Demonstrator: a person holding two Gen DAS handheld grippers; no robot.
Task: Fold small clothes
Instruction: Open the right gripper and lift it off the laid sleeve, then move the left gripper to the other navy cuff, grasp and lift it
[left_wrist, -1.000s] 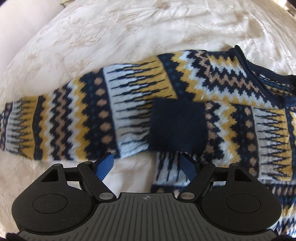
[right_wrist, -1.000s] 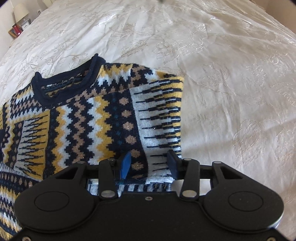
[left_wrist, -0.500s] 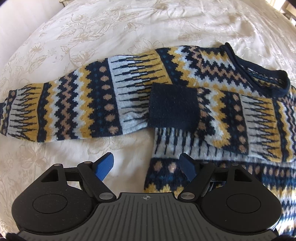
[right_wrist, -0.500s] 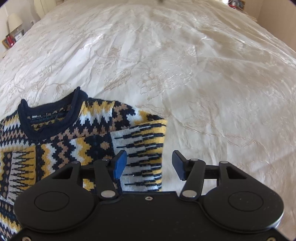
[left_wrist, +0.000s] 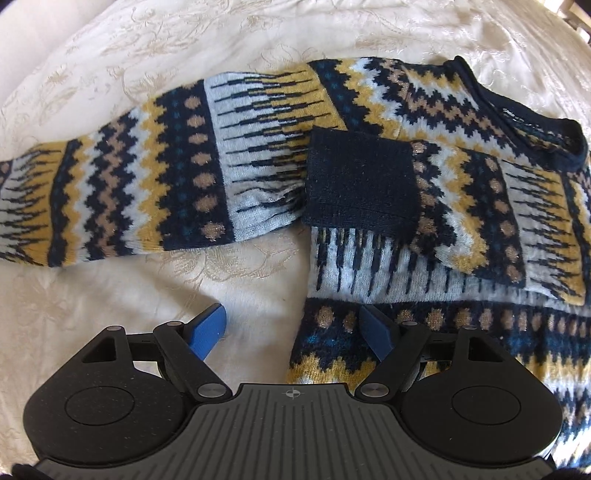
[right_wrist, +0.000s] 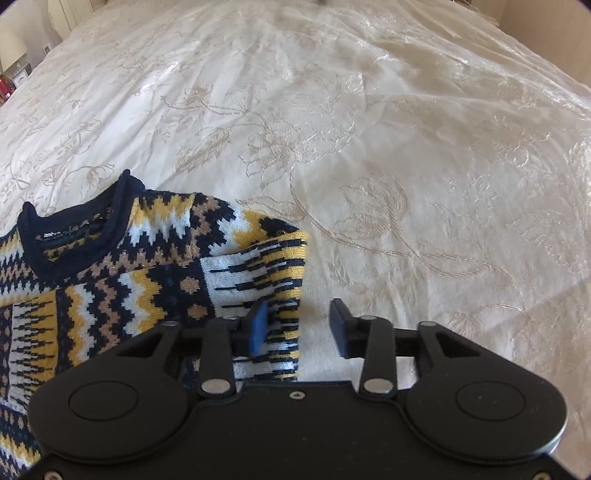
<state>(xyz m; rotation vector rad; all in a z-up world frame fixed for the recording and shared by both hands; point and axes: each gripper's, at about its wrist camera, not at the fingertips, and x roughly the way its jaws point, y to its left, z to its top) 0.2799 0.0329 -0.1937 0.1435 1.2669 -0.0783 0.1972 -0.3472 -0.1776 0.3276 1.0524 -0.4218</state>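
Sweater lying on bed, one sleeve folded across, other stretched out. Left gripper hovering fingers apart, empty; right gripper just opening, gripping nothing. Risking dragging folded sleeve loose by snagging knit.

The left gripper points steeply downward, its blue fingers spread wide with nothing pinched between them. The right gripper also tilts downward; its jaws have just been opening and stand parted, gripping nothing.
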